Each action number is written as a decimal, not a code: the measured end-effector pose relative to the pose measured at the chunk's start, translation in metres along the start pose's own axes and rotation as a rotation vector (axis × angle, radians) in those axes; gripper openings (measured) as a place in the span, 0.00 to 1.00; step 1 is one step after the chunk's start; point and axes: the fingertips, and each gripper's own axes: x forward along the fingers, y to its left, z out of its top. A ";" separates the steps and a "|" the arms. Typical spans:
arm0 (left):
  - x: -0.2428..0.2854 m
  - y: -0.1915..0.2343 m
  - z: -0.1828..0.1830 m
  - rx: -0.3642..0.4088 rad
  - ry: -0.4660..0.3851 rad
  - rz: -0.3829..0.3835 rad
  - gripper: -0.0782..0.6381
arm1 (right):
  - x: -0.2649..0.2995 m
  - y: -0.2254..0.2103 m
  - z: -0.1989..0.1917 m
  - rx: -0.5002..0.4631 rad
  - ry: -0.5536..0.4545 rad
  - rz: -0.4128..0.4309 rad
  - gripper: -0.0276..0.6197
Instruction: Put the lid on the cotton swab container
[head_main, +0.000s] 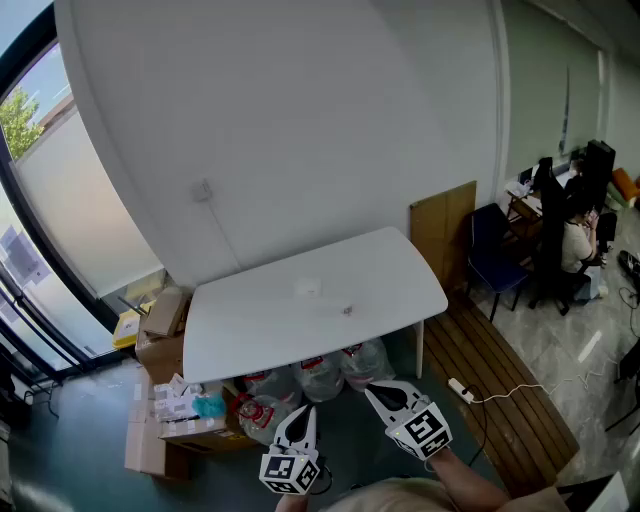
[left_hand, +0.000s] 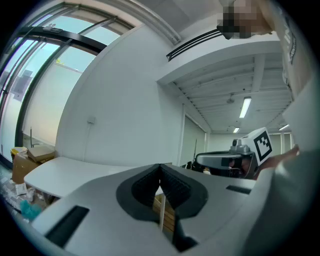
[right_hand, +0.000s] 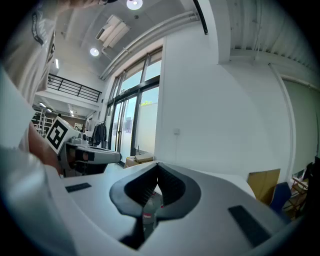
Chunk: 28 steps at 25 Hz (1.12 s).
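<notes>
So, both grippers are closed up with nothing in them: the left gripper (left_hand: 160, 173) has its jaws pressed together at the tips, and so does the right gripper (right_hand: 157, 173). From the head view they're held low and side by side, left gripper (head_main: 309, 410) and right gripper (head_main: 373, 392), well short of the white table (head_main: 250, 320). On the tabletop there's a pale item (head_main: 308, 288) and a dark speck (head_main: 347, 310) near it, both too small to tell container from lid. Plastic bags (head_main: 320, 377) sit under the table, cardboard boxes (head_main: 163, 318) at its left.
</notes>
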 end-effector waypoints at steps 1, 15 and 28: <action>-0.002 -0.001 -0.002 -0.006 0.003 0.003 0.13 | -0.001 0.001 -0.001 -0.001 0.004 0.003 0.07; -0.006 0.016 -0.014 -0.021 0.043 -0.014 0.13 | 0.004 0.005 0.003 0.011 -0.014 -0.045 0.07; 0.031 0.034 -0.025 -0.019 0.084 -0.098 0.13 | 0.025 -0.027 -0.004 0.083 -0.008 -0.136 0.07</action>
